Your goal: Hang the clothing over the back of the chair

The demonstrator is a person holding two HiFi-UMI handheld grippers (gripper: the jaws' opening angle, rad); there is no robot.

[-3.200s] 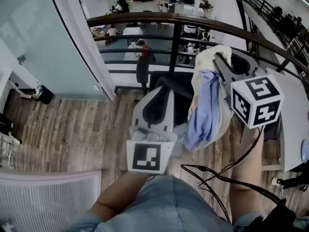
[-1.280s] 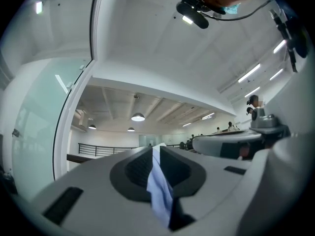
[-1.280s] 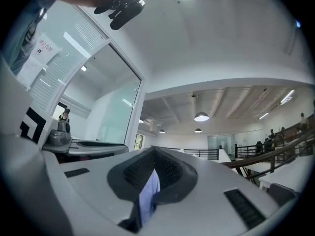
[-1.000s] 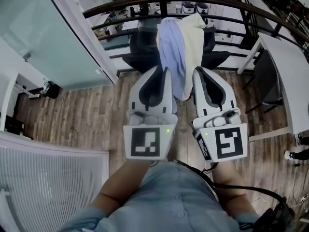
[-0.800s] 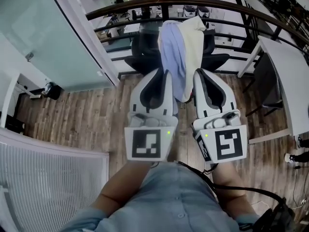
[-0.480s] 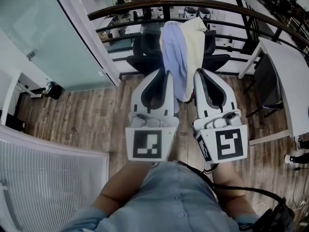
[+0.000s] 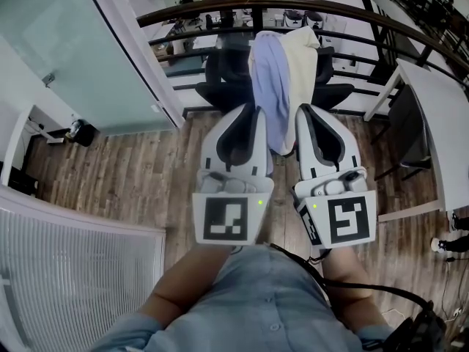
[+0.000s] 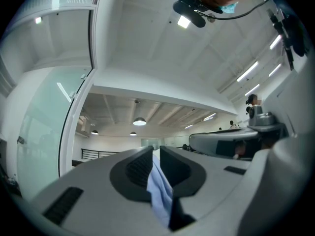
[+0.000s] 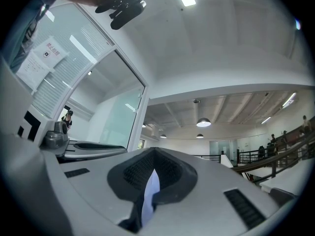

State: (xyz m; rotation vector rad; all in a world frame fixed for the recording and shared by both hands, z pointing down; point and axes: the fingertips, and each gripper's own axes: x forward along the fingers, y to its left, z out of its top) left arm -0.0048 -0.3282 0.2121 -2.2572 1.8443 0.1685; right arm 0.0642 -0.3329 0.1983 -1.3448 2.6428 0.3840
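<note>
Nearest, left gripper (image 7: 253, 110) and right gripper (image 7: 301, 108) side by side above the wood floor (image 7: 132, 174). Both with jaws shut, nothing pinched in either one. Just past their tips, a black office chair (image 7: 220, 75). Draped over its back, a light blue shirt (image 7: 270, 72) on the left and a cream garment (image 7: 299, 53) touching it on the right, both hanging down toward the grippers. Farther off, a dark railing (image 7: 183, 12).
</note>
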